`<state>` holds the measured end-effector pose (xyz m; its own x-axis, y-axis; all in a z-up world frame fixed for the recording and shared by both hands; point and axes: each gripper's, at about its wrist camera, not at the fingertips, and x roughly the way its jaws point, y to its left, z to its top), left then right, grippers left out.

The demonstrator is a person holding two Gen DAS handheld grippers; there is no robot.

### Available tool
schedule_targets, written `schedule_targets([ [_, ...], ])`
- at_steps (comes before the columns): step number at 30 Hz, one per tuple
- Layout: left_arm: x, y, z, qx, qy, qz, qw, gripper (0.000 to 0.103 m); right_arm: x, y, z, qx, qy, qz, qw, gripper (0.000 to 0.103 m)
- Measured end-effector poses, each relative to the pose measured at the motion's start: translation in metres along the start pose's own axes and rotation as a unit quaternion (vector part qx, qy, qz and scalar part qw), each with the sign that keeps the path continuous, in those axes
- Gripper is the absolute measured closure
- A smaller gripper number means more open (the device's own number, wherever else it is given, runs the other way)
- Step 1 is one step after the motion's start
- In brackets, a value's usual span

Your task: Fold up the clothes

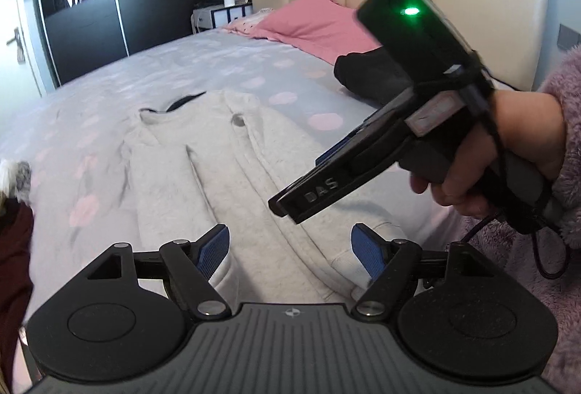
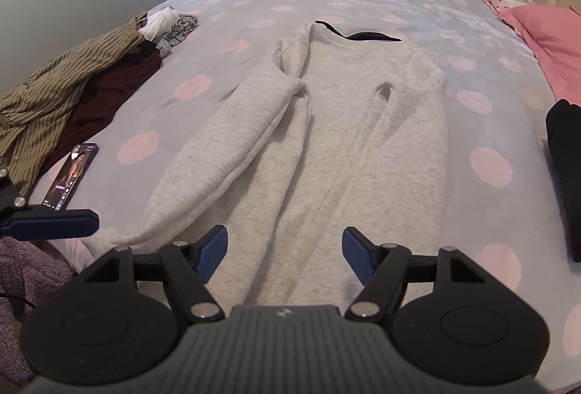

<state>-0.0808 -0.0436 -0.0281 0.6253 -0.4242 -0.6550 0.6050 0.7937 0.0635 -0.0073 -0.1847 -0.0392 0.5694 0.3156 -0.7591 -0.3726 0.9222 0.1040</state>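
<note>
While both sleeves lie folded onto the sweater [image 2: 326, 125], I hold both grippers, left [image 1: 290, 248] and right [image 2: 285, 250], spread and empty above its hem; crosswise folding remains.

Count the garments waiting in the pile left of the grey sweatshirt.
3 that I can tell: a striped olive shirt, a maroon garment under it, and a white-and-grey piece at the far end. More may be hidden beneath.
</note>
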Motion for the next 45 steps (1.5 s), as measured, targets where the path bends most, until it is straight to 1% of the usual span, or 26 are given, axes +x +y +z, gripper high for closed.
schedule_targets([
  [4,-0.009,0.017,-0.007,0.008,-0.006,-0.018,0.9998,0.030,-0.001,0.006,-0.001,-0.009,0.001,0.015,1.000,0.032],
  [6,-0.014,0.030,-0.012,0.002,-0.001,-0.019,0.9998,0.030,0.000,0.010,-0.002,-0.016,0.004,0.022,1.000,0.033],
  [9,-0.016,0.047,-0.021,-0.009,0.020,-0.013,0.9997,0.030,0.000,0.014,-0.001,-0.013,0.004,0.039,0.999,0.038],
  [11,-0.016,0.058,-0.027,-0.014,0.037,-0.008,0.9992,0.030,-0.001,0.015,0.001,-0.006,0.003,0.055,0.998,0.039],
  [13,-0.013,0.071,-0.036,-0.023,0.055,-0.005,0.9982,0.030,0.000,0.019,0.003,-0.012,0.003,0.057,0.998,0.039],
  [17,0.005,0.097,-0.054,-0.074,0.096,-0.014,0.9925,0.030,0.005,0.029,0.005,-0.034,0.014,0.061,0.997,0.039],
  [20,0.018,0.103,-0.064,-0.085,0.110,-0.022,0.9900,0.030,0.010,0.039,0.005,-0.059,0.030,0.066,0.996,0.039],
  [21,0.021,0.102,-0.066,-0.083,0.108,-0.029,0.9903,0.030,0.013,0.043,0.004,-0.071,0.037,0.066,0.995,0.039],
  [22,0.023,0.101,-0.067,-0.082,0.105,-0.036,0.9904,0.030,0.016,0.046,0.002,-0.077,0.044,0.070,0.994,0.045],
  [23,0.025,0.101,-0.068,-0.086,0.101,-0.040,0.9904,0.030,0.019,0.049,0.001,-0.084,0.051,0.074,0.992,0.053],
  [24,0.027,0.100,-0.069,-0.089,0.097,-0.044,0.9903,0.030,0.022,0.051,0.000,-0.090,0.058,0.078,0.991,0.056],
  [25,0.028,0.099,-0.069,-0.092,0.093,-0.049,0.9902,0.035,0.025,0.054,-0.002,-0.094,0.066,0.083,0.990,0.058],
  [26,0.029,0.098,-0.069,-0.091,0.088,-0.054,0.9905,0.040,0.029,0.057,-0.004,-0.103,0.073,0.088,0.988,0.059],
  [27,0.030,0.097,-0.069,-0.089,0.084,-0.057,0.9908,0.043,0.032,0.061,-0.007,-0.111,0.081,0.093,0.986,0.059],
  [28,0.029,0.095,-0.069,-0.083,0.081,-0.057,0.9916,0.050,0.037,0.064,-0.010,-0.120,0.090,0.098,0.984,0.061],
  [29,0.028,0.093,-0.069,-0.076,0.078,-0.057,0.9924,0.064,0.041,0.068,-0.013,-0.127,0.098,0.103,0.982,0.067],
  [31,0.025,0.090,-0.069,-0.066,0.075,-0.054,0.9936,0.083,0.044,0.071,-0.017,-0.130,0.107,0.112,0.979,0.075],
  [32,0.023,0.088,-0.069,-0.061,0.073,-0.051,0.9941,0.089,0.046,0.072,-0.019,-0.131,0.111,0.116,0.978,0.078],
  [33,0.020,0.086,-0.068,-0.056,0.072,-0.047,0.9947,0.092,0.047,0.073,-0.021,-0.133,0.115,0.120,0.977,0.079],
  [35,0.012,0.080,-0.068,-0.044,0.063,-0.052,0.9957,0.097,0.051,0.076,-0.025,-0.136,0.123,0.128,0.975,0.081],
  [38,0.001,0.062,-0.068,0.000,0.058,-0.071,0.9958,0.100,0.055,0.080,-0.030,-0.140,0.135,0.140,0.971,0.082],
  [40,0.002,0.049,-0.069,0.032,0.065,-0.085,0.9938,0.100,0.059,0.083,-0.034,-0.143,0.143,0.148,0.968,0.082],
  [42,0.005,0.038,-0.072,0.054,0.075,-0.097,0.9910,0.100,0.061,0.085,-0.037,-0.145,0.150,0.154,0.966,0.081],
  [45,0.012,0.027,-0.076,0.072,0.093,-0.116,0.9862,0.102,0.053,0.073,-0.034,-0.143,0.146,0.117,0.972,0.079],
])
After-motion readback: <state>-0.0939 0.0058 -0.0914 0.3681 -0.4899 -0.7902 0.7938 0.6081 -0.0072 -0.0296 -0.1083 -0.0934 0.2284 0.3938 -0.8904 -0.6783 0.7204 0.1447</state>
